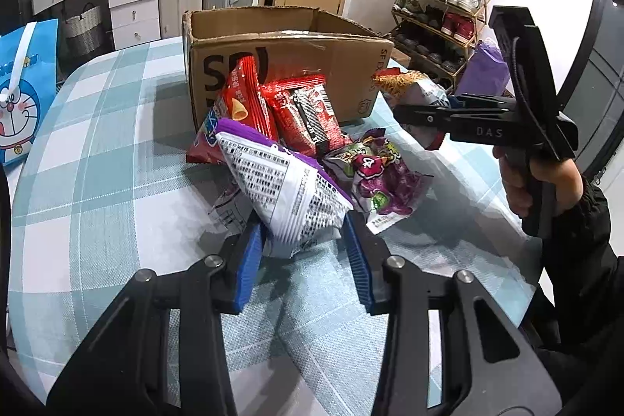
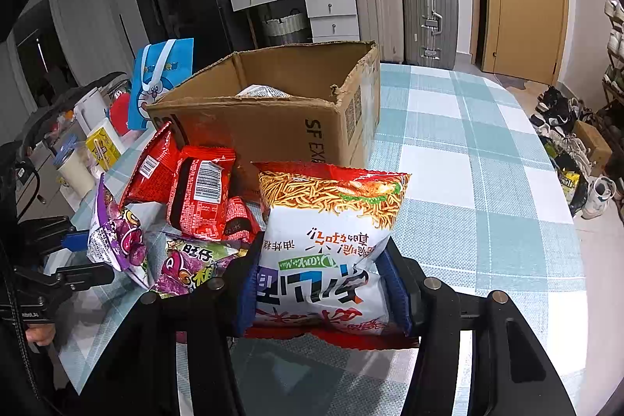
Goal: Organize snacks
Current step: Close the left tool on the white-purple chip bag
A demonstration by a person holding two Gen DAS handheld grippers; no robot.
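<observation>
The left gripper (image 1: 304, 244) pinches a purple and white snack bag (image 1: 280, 182) by one corner, so the puffy bag could slip out and drop back on the pile. The right gripper (image 2: 323, 283) squeezes a noodle snack bag (image 2: 331, 240) at its sides; a harder squeeze might pop it. The cardboard box (image 2: 273, 119) stands just behind the red bags (image 2: 199, 190), and a swinging bag could knock them over. The bench (image 2: 468, 182) has a soft blue checked cloth. Suitcases (image 2: 409, 14), drawers and a shoe rack (image 1: 440, 18) stand around the room.
</observation>
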